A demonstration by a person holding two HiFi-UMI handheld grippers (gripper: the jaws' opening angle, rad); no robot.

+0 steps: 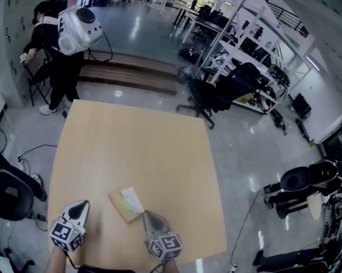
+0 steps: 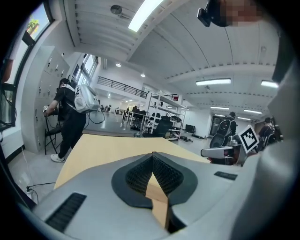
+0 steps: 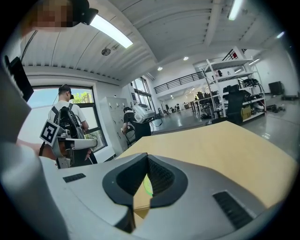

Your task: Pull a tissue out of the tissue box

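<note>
Two sets of tongs on the go, and we're holding both low over the near end of the tabletop [image 1: 137, 143]. The left tongs [image 1: 83, 205] are sitting pressed together with nothing in them. In the left gripper view the left tongs [image 2: 152, 158] are meeting at the tips, with only bare wood showing through the slot below. The right tongs [image 1: 148, 215] are pressed together too, and in the right gripper view the right tongs [image 3: 146, 158] are pinching nothing.

The tissue box [image 1: 125, 205] is lying flat on the tabletop between the two, turned at an angle to the edge. It's sitting clear of the left tongs and just beside the right tip, though we can't tell if that one's touching. A white tissue [image 1: 133, 198] is poking out of the top.

Further back, a person [image 1: 59, 56] wearing a white backpack is leaning toward the lockers [image 1: 12, 21] past the far-left corner. A black office chair [image 1: 201, 98] is standing past the far-right corner.
</note>
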